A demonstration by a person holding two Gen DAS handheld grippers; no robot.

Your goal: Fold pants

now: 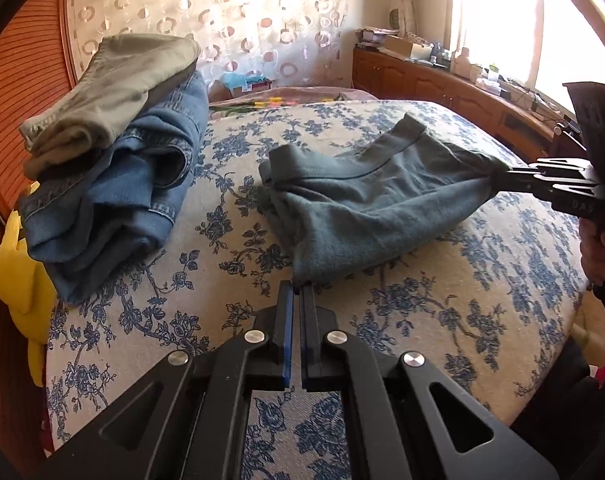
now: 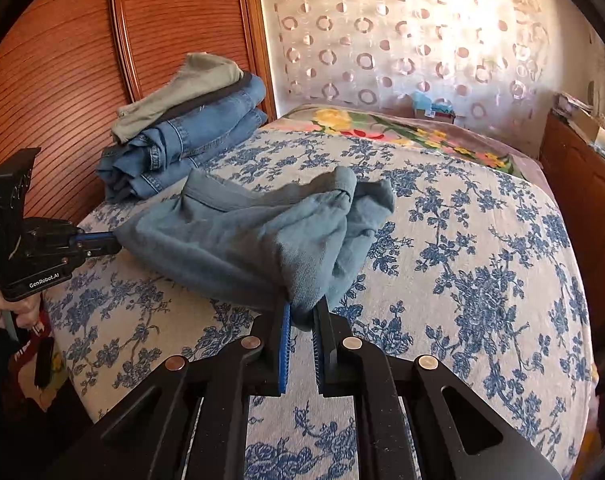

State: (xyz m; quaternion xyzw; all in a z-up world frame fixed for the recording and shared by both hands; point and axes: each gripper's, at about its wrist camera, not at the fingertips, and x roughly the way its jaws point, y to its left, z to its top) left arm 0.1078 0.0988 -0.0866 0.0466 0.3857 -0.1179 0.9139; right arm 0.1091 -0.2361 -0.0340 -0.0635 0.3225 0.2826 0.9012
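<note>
Grey-blue pants point(image 1: 354, 204) lie bunched on the floral bedspread point(image 1: 442, 312), also seen in the right wrist view point(image 2: 238, 236). My left gripper point(image 1: 297, 286) is shut on a near corner of the pants; it shows at the left in the right wrist view point(image 2: 112, 242). My right gripper point(image 2: 301, 312) is shut on another edge of the pants; it shows at the right in the left wrist view point(image 1: 496, 174). The cloth is stretched between the two grippers, and its far end lies crumpled on the bed.
A stack of folded jeans point(image 1: 114, 200) topped by khaki pants point(image 1: 114, 92) sits at the bed's left by the wooden headboard point(image 2: 62, 80). A wooden cabinet point(image 1: 442, 88) with clutter runs along the right. A flowered blanket point(image 2: 402, 128) lies beyond.
</note>
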